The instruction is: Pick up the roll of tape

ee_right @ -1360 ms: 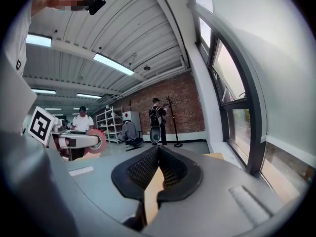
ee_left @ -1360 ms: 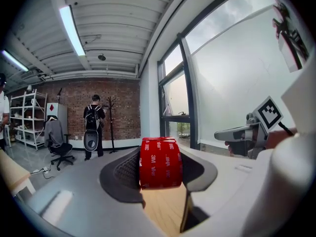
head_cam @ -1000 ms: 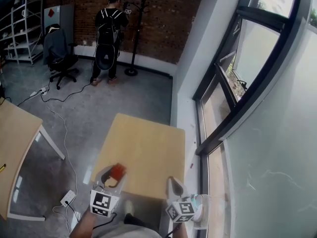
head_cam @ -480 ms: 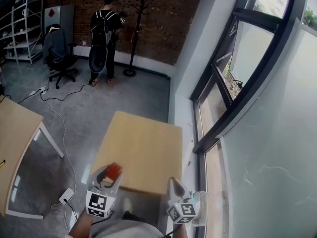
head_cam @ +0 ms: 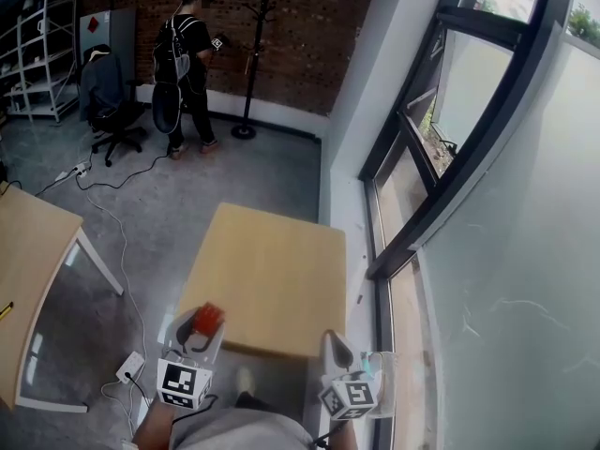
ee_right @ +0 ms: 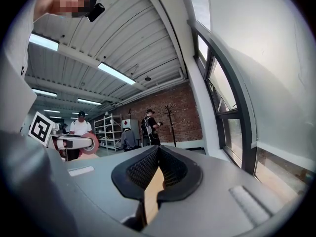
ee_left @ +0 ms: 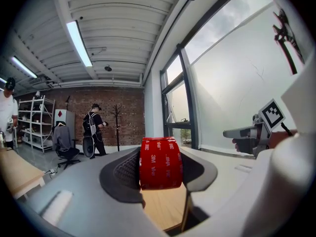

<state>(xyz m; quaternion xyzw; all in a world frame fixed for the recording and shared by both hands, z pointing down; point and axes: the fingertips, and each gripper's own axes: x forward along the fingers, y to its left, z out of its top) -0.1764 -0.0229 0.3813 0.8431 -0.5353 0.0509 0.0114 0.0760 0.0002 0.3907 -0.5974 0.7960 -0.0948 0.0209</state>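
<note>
Left gripper [head_cam: 201,326] has the red roll of tape [ee_left: 160,163] clamped between its jaws, held clear of the top over the near left corner of the wooden table [head_cam: 281,270]. Right gripper [ee_right: 158,168] hangs by the near right corner, jaws pressed together, nothing between them.
</note>
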